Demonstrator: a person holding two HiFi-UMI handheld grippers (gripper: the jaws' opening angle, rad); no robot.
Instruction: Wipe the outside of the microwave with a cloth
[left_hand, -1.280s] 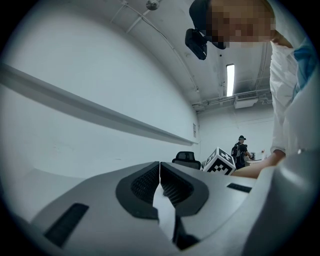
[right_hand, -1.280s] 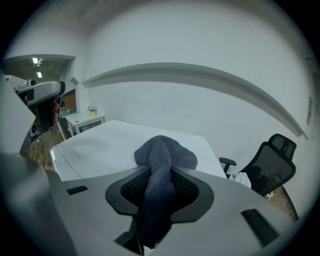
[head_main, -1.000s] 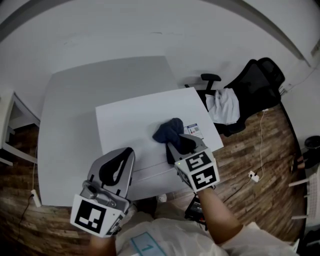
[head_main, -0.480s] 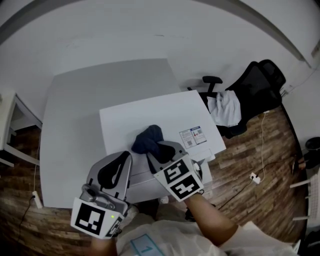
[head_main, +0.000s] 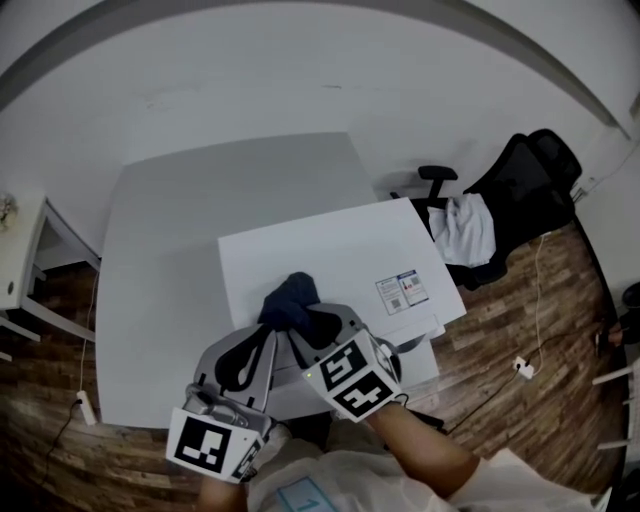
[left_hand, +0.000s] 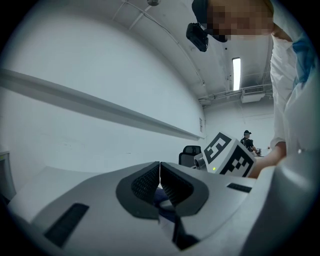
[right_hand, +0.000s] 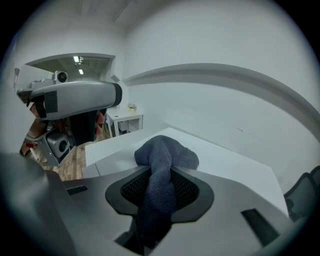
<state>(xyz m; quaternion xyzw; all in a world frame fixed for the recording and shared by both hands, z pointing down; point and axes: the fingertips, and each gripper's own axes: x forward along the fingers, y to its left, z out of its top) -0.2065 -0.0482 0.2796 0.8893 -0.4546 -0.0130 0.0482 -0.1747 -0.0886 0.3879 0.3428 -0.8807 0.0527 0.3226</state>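
Note:
The white microwave (head_main: 340, 250) stands on a grey table (head_main: 170, 260), and I look down on its flat top. A dark blue cloth (head_main: 290, 297) lies bunched on the near left part of that top. My right gripper (head_main: 306, 320) is shut on the cloth (right_hand: 167, 152), which hangs out between its pads and rests on the microwave's top (right_hand: 112, 157). My left gripper (head_main: 262, 337) is close beside it on the left, level, in front of the microwave. Its jaws (left_hand: 159, 171) are shut with nothing between them.
A printed label (head_main: 405, 290) sits on the microwave's right part. A black office chair with a white garment (head_main: 470, 225) stands at the right on the wood floor. A white side table (head_main: 15, 250) is at the left, and the wall runs behind the table.
My right gripper has slid the cloth leftward across the microwave's top, ending next to the left gripper. The left gripper has hardly moved.

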